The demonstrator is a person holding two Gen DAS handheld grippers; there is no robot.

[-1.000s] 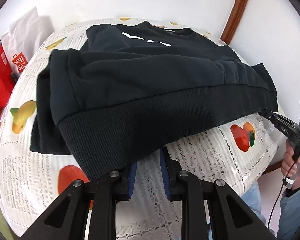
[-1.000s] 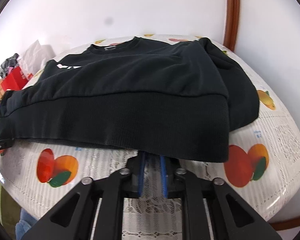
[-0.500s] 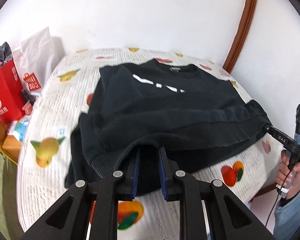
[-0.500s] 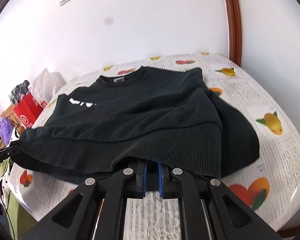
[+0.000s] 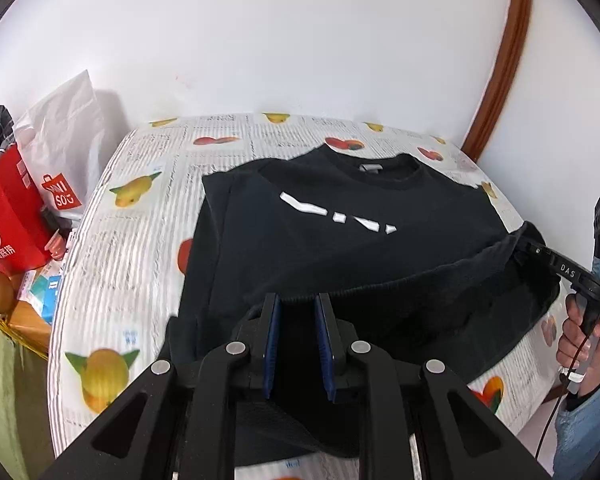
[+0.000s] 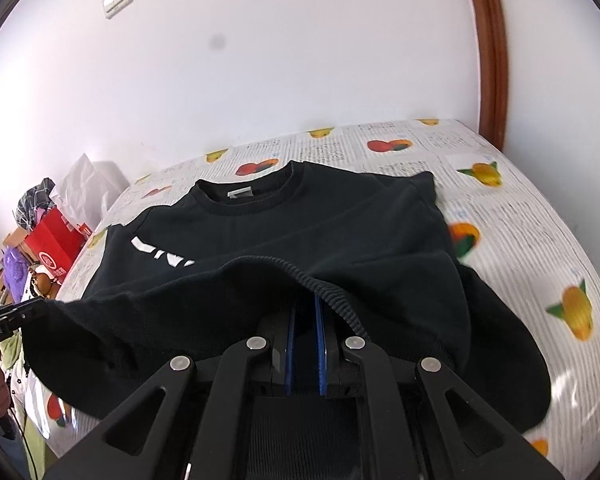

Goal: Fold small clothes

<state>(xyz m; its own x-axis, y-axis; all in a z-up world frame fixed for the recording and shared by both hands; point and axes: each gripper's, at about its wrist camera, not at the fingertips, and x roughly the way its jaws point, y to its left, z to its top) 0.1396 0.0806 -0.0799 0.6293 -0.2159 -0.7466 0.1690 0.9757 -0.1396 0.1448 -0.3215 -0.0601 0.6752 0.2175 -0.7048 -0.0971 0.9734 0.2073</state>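
Both hand-held grippers have carried the sweatshirt hem higher, toward the collar.

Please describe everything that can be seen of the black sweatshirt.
The black sweatshirt looks like thick soft cotton, with a ribbed round collar, a small grey neck label and a white print on the chest. It lies front up on the fruit-patterned tablecloth, collar toward the wall. Its ribbed hem is lifted off the table and drawn toward the collar. The left gripper and the right gripper each pinch that hem, one near each end; the cloth sags between them.
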